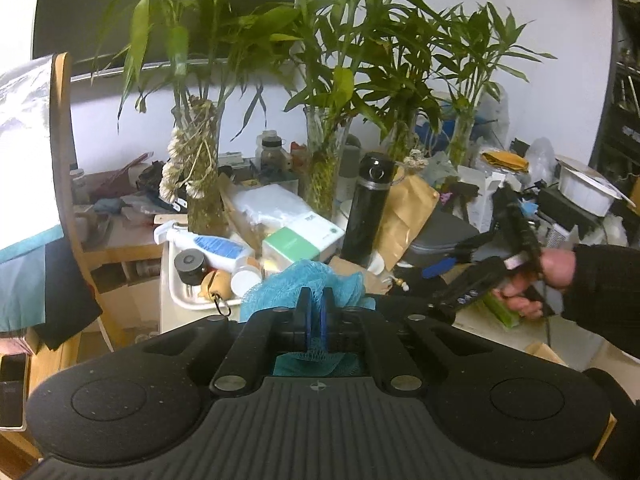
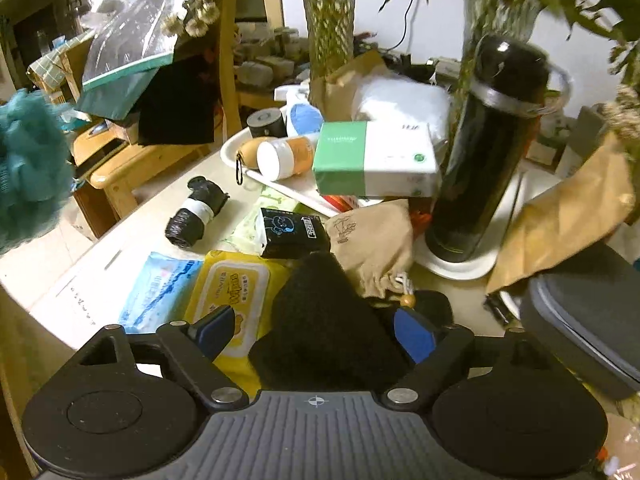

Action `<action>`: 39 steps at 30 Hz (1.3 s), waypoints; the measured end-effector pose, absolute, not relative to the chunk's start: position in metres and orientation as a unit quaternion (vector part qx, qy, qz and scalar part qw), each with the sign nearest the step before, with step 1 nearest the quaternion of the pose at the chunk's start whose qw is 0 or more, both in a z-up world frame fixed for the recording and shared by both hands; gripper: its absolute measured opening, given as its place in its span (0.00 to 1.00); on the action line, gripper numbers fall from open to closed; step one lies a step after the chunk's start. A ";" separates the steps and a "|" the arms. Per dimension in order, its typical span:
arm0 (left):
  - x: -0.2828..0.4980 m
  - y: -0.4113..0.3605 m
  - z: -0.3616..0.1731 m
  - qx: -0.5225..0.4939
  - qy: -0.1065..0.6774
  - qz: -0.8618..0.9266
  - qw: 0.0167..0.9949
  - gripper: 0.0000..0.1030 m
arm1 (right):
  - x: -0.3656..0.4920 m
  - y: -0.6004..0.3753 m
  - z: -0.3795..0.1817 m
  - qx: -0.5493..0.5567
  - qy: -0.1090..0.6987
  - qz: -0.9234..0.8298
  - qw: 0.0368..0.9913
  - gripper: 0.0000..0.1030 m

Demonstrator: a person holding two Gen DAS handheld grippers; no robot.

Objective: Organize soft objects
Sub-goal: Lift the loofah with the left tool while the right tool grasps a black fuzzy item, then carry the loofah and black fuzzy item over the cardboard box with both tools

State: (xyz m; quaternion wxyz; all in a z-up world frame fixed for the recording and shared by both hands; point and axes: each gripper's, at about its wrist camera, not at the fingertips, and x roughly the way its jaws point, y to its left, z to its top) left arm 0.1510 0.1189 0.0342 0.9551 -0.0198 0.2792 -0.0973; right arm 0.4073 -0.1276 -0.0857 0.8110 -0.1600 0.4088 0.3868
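My left gripper [image 1: 316,300] is shut on a blue mesh bath sponge [image 1: 280,284] and holds it up in front of the cluttered table; the sponge also shows at the left edge of the right wrist view [image 2: 28,172]. My right gripper [image 2: 316,328] is open, its blue pads either side of a black fuzzy soft object [image 2: 320,320] that lies on the table. I cannot tell if the pads touch it. The right gripper and the hand holding it show at the right of the left wrist view [image 1: 500,264].
A black flask [image 2: 484,152] stands on a white coaster. A white tray [image 2: 240,148] holds bottles and a green-white box [image 2: 376,160]. Yellow wipes [image 2: 236,292], a blue pack [image 2: 160,292], a black packet [image 2: 292,232], a bag roll [image 2: 196,212], a brown pouch [image 2: 372,240], a grey case [image 2: 588,320] and plant vases [image 1: 204,168] crowd the table.
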 end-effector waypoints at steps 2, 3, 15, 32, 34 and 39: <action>0.151 0.121 0.032 -0.025 0.281 -0.096 0.955 0.04 | 0.414 -0.119 -0.094 -0.166 0.416 0.387 0.806 0.84; 0.150 0.123 0.030 -0.027 0.282 -0.096 0.954 0.04 | 0.416 -0.116 -0.098 -0.170 0.418 0.386 0.805 0.84; 0.145 0.124 0.026 -0.031 0.286 -0.105 0.952 0.04 | 0.419 -0.095 -0.122 -0.221 0.422 0.379 0.793 0.49; 0.124 0.098 0.054 -0.012 0.266 -0.120 0.957 0.03 | 0.363 -0.132 -0.017 -0.193 0.296 0.389 0.851 0.47; 0.120 0.092 0.057 -0.006 0.263 -0.123 0.957 0.03 | 0.348 -0.139 -0.007 -0.192 0.291 0.388 0.853 0.47; 0.110 0.077 0.061 -0.001 0.263 -0.133 0.955 0.03 | 0.307 -0.154 0.017 -0.188 0.275 0.388 0.859 0.47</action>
